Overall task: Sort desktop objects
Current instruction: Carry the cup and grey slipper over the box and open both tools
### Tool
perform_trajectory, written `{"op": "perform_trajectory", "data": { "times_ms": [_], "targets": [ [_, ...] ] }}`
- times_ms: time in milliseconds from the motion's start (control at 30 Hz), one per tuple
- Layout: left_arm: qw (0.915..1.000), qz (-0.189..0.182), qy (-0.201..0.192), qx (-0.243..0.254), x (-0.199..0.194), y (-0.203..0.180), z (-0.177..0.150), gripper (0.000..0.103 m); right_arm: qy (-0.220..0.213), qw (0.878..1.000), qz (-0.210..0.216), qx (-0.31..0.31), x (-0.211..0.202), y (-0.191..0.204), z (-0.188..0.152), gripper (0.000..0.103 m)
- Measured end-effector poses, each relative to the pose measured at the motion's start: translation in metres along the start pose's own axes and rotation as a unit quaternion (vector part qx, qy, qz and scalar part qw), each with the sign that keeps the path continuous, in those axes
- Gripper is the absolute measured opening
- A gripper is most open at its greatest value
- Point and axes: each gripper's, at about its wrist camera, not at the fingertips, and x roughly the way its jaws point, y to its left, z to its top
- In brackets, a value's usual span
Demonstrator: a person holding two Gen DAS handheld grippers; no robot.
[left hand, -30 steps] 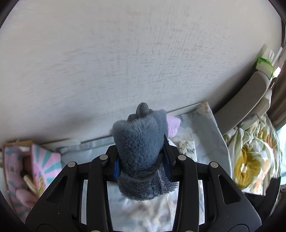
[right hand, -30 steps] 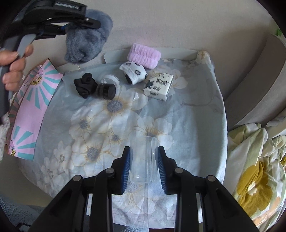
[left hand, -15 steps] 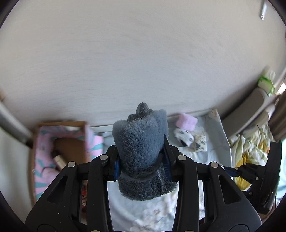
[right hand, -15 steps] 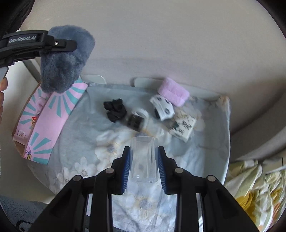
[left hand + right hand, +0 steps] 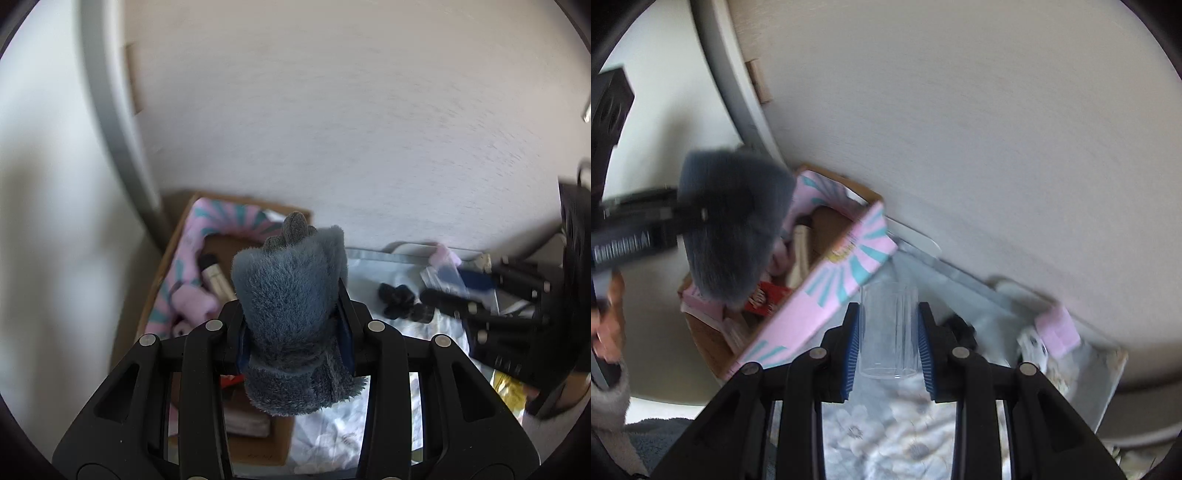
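Left wrist view: the left gripper (image 5: 293, 325) pinches a grey fuzzy glove (image 5: 291, 306) between its blue pads, clamped low so the fingertips stick up and the cuff hangs below the jaws; the soft pile bulges around the pads, which suggests a firm squeeze. The glove is held in the air, with the box (image 5: 173, 266) ahead and to the left, its pink sunburst flap folded back so the mouth stays open. Inside lie a cylindrical bottle (image 5: 218, 277) and a pink soft item (image 5: 192, 301). Judgement: the glove is being carried toward the box as the sorting bin. On the floral cloth (image 5: 369, 266) to the right sit a black bundle (image 5: 397, 295) and, near the wall, a pink roll (image 5: 445, 254); the right gripper's body shows blurred at the far right. Right wrist view: the right gripper (image 5: 888, 341) pinches a clear cup (image 5: 889, 328), pads pressed on opposite walls near mid-height, the cup upright, mouth away from the camera. It hangs over the cloth (image 5: 886, 435) just beside the box's pink flap (image 5: 827, 291), probably queued for the same box. The glove (image 5: 733, 225) hangs above the box interior, over a red packet (image 5: 764, 297). Motion blur hides finer detail. Risk: the two tools are close together at the box mouth.
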Motion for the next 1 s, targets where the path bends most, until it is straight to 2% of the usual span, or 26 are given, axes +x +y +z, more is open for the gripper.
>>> {"op": "perform_trajectory", "data": {
  "times_ms": [267,433,667,1000],
  "targets": [
    [0.9978,0.038,0.01,-0.053,0.0,0.048,-0.032,0.034,0.02,0.995,0.055,-0.085,0.035,0.059,0.068,0.027],
    [0.9954,0.049,0.025,-0.078,0.015,0.068,-0.049,0.034,0.063,0.987,0.093,-0.113,0.076,0.091,0.096,0.027],
    [0.9929,0.055,0.049,-0.093,0.034,0.075,-0.058,0.034,0.106,0.979,0.092,-0.15,0.12,0.119,0.098,0.027],
    [0.9932,0.057,0.059,-0.083,0.04,0.071,-0.057,0.034,0.12,0.976,0.092,-0.155,0.132,0.122,0.104,0.027]
  ]
}}
